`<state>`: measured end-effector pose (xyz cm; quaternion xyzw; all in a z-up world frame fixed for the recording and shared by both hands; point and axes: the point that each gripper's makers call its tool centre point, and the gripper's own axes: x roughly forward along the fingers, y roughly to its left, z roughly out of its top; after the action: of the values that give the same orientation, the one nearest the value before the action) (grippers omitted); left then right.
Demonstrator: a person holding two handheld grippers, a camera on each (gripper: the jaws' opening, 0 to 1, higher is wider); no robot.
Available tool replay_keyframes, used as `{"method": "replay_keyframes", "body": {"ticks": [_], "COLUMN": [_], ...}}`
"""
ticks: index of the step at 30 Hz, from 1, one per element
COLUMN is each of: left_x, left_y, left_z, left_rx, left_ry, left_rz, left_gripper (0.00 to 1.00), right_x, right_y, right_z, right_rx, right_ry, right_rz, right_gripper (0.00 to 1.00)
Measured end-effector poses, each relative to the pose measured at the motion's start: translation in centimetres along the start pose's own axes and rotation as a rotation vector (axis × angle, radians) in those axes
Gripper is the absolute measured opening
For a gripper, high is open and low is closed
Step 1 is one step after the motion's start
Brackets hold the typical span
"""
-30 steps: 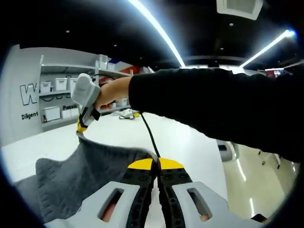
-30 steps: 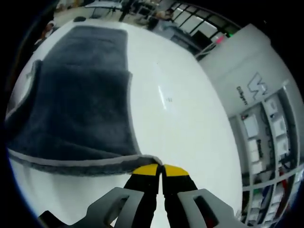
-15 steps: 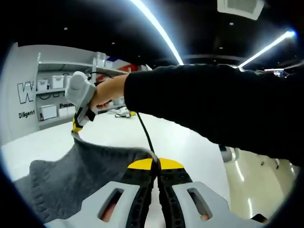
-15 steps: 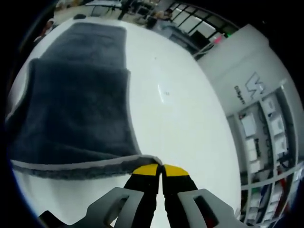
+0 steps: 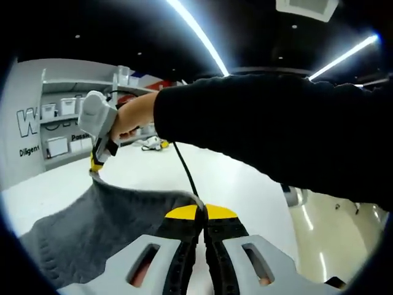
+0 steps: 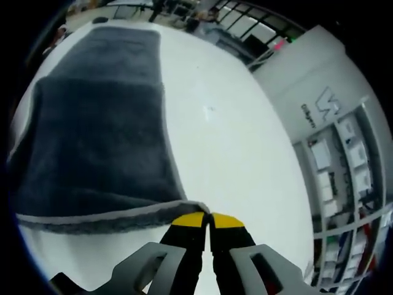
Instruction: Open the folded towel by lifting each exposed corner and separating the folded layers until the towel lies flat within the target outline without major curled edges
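Left gripper (image 5: pixel 203 212) and right gripper (image 6: pixel 208 219) each pinch the grey towel (image 6: pixel 92 135) by a corner (jaws closed), lifted over the white table (image 6: pixel 233 141). Beyond: shelves (image 6: pixel 344 178) with bins, ceiling lights (image 5: pixel 199 34).

The left gripper (image 5: pixel 203 215) has light grey moulded jaw arms with oblong slots, black ribbed inner faces and yellow tips; the right gripper (image 6: pixel 209 221) is built the same. In the left gripper view the right gripper's pale grey handle (image 5: pixel 97 117) shows with a thin black cable (image 5: pixel 184 169) trailing from it. The person wears a long black sleeve (image 5: pixel 276 135).
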<state>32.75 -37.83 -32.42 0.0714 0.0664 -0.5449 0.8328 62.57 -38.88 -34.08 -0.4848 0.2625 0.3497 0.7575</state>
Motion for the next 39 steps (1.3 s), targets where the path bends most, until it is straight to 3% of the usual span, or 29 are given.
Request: {"method": "replay_keyframes", "body": {"ticks": [10, 14, 31, 39], "left_x": [1.8, 2.4, 4.0, 4.8], "left_y": [-1.3, -1.3, -2.7, -3.0], "left_z": [-1.0, -1.5, -2.9, -4.1], "left_rx": [-0.034, -0.077, -0.1, -0.117], "left_ry": [0.027, 0.04, 0.06, 0.081], "left_rz": [-0.028, -0.034, -0.052, -0.06], "left_gripper": [0.02, 0.02, 0.02, 0.02], "right_x": [-0.2, 0.2, 1.6, 3.1], "right_y": [0.5, 0.2, 0.1, 1.1], "right_z": [-0.8, -1.1, -2.9, -4.3], "right_rx": [-0.002, -0.015, -0.008, -0.011], "right_ry": [-0.008, -0.014, 0.008, 0.033], "right_rz": [-0.019, -0.024, -0.025, -0.011], "right_gripper": [0.0, 0.0, 0.0, 0.0]}}
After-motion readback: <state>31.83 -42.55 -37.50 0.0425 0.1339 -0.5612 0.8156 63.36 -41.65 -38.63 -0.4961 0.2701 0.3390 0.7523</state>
